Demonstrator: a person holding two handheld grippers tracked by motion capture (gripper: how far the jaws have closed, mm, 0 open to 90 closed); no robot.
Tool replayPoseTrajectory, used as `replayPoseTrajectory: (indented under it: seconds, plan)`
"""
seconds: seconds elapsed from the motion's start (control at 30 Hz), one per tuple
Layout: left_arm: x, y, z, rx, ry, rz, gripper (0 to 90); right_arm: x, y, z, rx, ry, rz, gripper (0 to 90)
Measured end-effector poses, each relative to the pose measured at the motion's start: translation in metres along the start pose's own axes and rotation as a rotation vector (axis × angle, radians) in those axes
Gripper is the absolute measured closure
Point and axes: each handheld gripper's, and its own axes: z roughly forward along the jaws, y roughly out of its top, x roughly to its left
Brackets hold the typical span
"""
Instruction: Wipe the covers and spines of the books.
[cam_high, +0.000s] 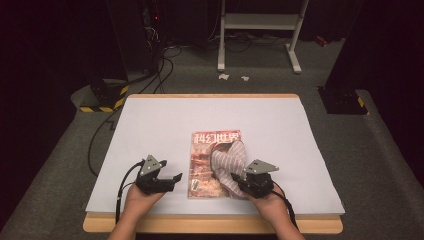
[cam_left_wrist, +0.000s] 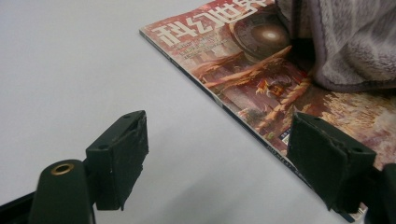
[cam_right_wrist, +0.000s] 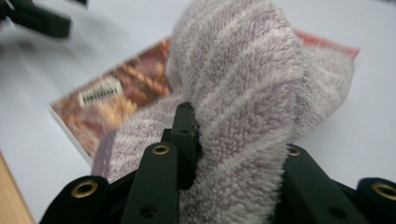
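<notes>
Your right gripper (cam_right_wrist: 233, 154) clamps the striped lilac terry towel (cam_high: 230, 162) apparently resting on the red-covered magazine (cam_high: 202, 167); your left gripper (cam_left_wrist: 224, 154) gapes empty.

Dim room, grey carpet floor (cam_high: 60, 165), wood-edged table (cam_high: 210, 224) under white sheet (cam_high: 210, 112), white metal stand (cam_high: 260, 22) behind, black cables (cam_high: 165, 65), hazard-striped base (cam_high: 102, 97) left.

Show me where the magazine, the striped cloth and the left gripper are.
magazine (cam_high: 202, 160): high view, bare left part of its cover.
striped cloth (cam_right_wrist: 243, 84): right gripper view, fuzzy bulge above the jaws.
left gripper (cam_left_wrist: 217, 156): left gripper view, gap midway between its open fingertips.
</notes>
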Motion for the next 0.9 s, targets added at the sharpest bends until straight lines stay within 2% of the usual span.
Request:
replayPoseTrajectory:
  seconds: [0.03, 0.07, 0.17, 0.2, 0.33, 0.47, 0.5, 0.53, 0.6, 0.7, 0.73, 0.77, 0.87, 0.9]
  plan:
    - [0.001, 0.0, -0.001, 0.0, 0.001, -0.001, 21.0, 0.0, 0.0, 0.0, 0.0, 0.0, 0.0, 71.8]
    - [0.001, 0.0, -0.002, -0.002, 0.004, -0.003, 21.0, -0.001, -0.007, 0.009, 0.051, 0.004, 0.006, 71.9]
    - [0.004, 0.0, -0.004, -0.007, 0.01, -0.012, 21.0, -0.003, -0.012, 0.015, 0.077, 0.011, 0.016, 71.9]
    - [0.005, 0.0, -0.005, -0.01, 0.011, -0.016, 21.0, -0.004, -0.012, 0.016, 0.074, 0.018, 0.029, 71.9]
    - [0.012, 0.001, -0.011, -0.022, 0.024, -0.029, 21.0, 0.001, -0.01, 0.019, 0.08, 0.012, 0.009, 71.9]
    - [0.021, -0.001, -0.018, -0.038, 0.04, -0.055, 21.0, 0.02, 0.001, 0.031, 0.103, 0.026, -0.041, 71.9]
    - [0.021, -0.001, -0.018, -0.038, 0.04, -0.055, 21.0, 0.02, 0.001, 0.031, 0.103, 0.026, -0.041, 71.9]
    - [0.024, -0.001, -0.02, -0.043, 0.042, -0.063, 21.1, 0.03, 0.007, 0.039, 0.112, 0.032, -0.068, 71.8]
    - [0.027, -0.002, -0.022, -0.048, 0.046, -0.07, 21.1, 0.034, 0.009, 0.042, 0.112, 0.034, -0.073, 71.8]
    - [0.031, -0.003, -0.025, -0.053, 0.048, -0.079, 21.1, 0.049, 0.019, 0.056, 0.119, 0.053, -0.09, 71.8]
    - [0.033, -0.004, -0.026, -0.056, 0.051, -0.084, 21.2, 0.058, 0.025, 0.064, 0.121, 0.061, -0.105, 71.7]
    - [0.033, -0.004, -0.026, -0.056, 0.051, -0.084, 21.2, 0.058, 0.025, 0.064, 0.121, 0.061, -0.105, 71.7]
    - [0.036, -0.005, -0.028, -0.06, 0.051, -0.091, 21.2, 0.075, 0.034, 0.078, 0.118, 0.083, -0.122, 71.6]
    - [0.036, -0.005, -0.028, -0.061, 0.051, -0.092, 21.2, 0.075, 0.034, 0.078, 0.118, 0.083, -0.122, 71.6]
